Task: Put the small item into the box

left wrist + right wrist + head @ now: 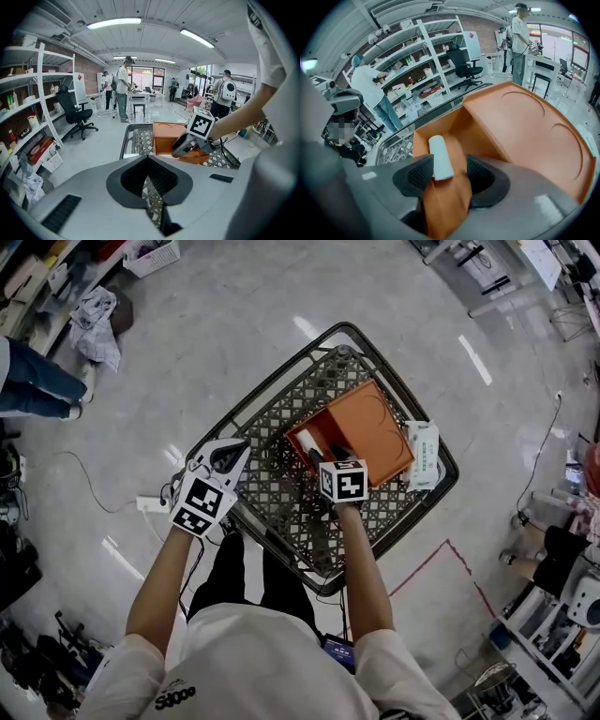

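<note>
Right claw (449, 174) partly masking small item (439, 154)

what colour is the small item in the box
White: the small item stands out against the orange box. The right gripper view shows it best.

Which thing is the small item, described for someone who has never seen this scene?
Find the black mesh shopping cart; an open orange box lies inside it. The small item is the short white rounded piece in the box's corner, between the open jaws of the right gripper. Unlike the flat white packet by the cart's rim, it is inside the box.
</note>
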`<state>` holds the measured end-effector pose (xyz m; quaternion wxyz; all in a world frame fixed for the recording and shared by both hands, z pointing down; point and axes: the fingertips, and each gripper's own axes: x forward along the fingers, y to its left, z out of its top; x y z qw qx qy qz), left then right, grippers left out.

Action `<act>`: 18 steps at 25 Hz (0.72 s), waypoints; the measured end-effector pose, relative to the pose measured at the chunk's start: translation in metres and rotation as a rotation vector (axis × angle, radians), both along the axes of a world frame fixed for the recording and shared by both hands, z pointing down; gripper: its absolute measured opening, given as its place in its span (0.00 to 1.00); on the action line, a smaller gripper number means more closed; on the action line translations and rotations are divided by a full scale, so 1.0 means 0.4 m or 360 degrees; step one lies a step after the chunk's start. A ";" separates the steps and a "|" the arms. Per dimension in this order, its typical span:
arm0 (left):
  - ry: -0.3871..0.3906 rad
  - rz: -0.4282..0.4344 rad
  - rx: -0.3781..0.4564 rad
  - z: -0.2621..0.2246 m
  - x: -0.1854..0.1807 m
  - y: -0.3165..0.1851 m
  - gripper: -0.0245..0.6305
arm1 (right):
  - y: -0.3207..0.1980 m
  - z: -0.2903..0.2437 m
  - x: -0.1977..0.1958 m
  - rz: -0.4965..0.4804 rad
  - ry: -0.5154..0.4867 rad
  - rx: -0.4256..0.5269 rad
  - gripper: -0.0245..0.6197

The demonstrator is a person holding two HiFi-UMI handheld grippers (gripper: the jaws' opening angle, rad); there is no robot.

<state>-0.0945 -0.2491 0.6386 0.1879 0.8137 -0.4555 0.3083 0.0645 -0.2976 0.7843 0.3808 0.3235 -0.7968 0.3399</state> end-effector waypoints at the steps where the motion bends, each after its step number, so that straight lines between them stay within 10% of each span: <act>1: -0.0002 0.0003 0.0001 -0.003 -0.004 0.004 0.04 | 0.003 -0.003 0.002 0.0002 0.0004 0.0004 0.40; 18: 0.0026 0.0080 0.0210 -0.153 -0.030 0.051 0.04 | 0.040 -0.299 0.030 0.0178 -0.0044 0.0378 0.36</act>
